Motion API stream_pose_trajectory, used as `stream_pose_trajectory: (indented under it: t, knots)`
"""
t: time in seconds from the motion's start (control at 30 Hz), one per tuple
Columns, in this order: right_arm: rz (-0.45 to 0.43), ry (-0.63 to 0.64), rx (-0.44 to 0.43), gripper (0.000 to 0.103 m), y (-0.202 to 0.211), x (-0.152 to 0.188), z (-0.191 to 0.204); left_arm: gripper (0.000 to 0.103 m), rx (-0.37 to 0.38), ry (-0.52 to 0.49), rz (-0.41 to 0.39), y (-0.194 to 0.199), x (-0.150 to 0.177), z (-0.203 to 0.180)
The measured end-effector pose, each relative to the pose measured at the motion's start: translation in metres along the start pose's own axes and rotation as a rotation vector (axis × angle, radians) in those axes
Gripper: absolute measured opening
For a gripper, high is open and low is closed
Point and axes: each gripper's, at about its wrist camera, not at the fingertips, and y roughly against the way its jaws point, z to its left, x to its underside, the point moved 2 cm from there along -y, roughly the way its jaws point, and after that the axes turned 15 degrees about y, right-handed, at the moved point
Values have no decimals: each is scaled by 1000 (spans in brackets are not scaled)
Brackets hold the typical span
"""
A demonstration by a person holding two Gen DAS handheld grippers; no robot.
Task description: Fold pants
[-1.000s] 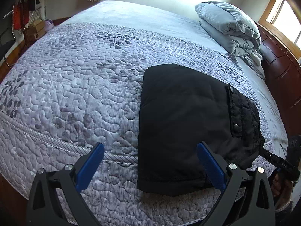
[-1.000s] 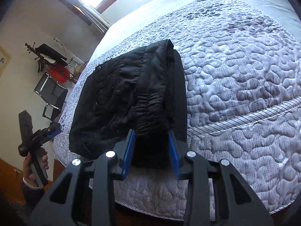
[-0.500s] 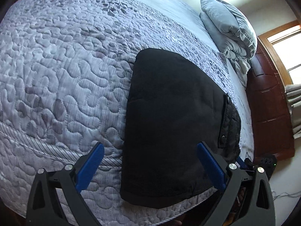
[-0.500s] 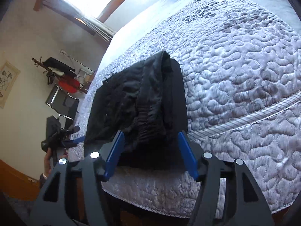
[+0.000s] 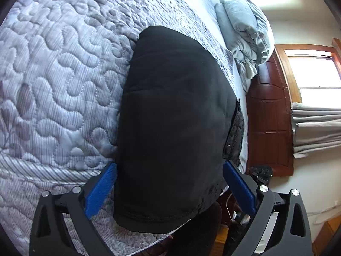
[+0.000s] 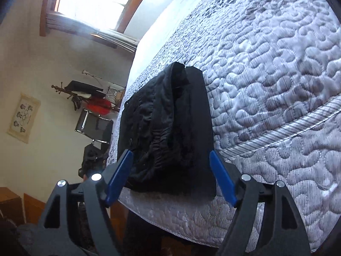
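Now the folded black fabric pants (image 5: 174,123) lie in a compact bundle near the edge of the grey quilted bedspread (image 5: 59,74). Spread wide, the left gripper (image 5: 169,183) grips nothing. The right gripper (image 6: 170,170) has just been opening; the bundle shows between its blue pads (image 6: 221,177), untouched

Blown-out window (image 5: 315,81) daylight; strong fisheye edge warping.
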Motion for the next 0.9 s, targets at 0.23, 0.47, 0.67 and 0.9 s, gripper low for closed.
stream_pose_trajectory:
  t: [0.23,0.47,0.67,0.9]
  knots:
    - [5,-44,-19,79,-6,1,-13,99,99,53,78,0,-12,14]
    - [23,-53,-20,80,-12,4,-17,99,171,46,151,-12,-17,28]
    - [29,-49,-23,81,-20,2,-16,99,77,-64,203,-31,-16,12]
    - [20,-42,-56,86,-19,-2,-16,86,46,-47,196,-33,-22,16]
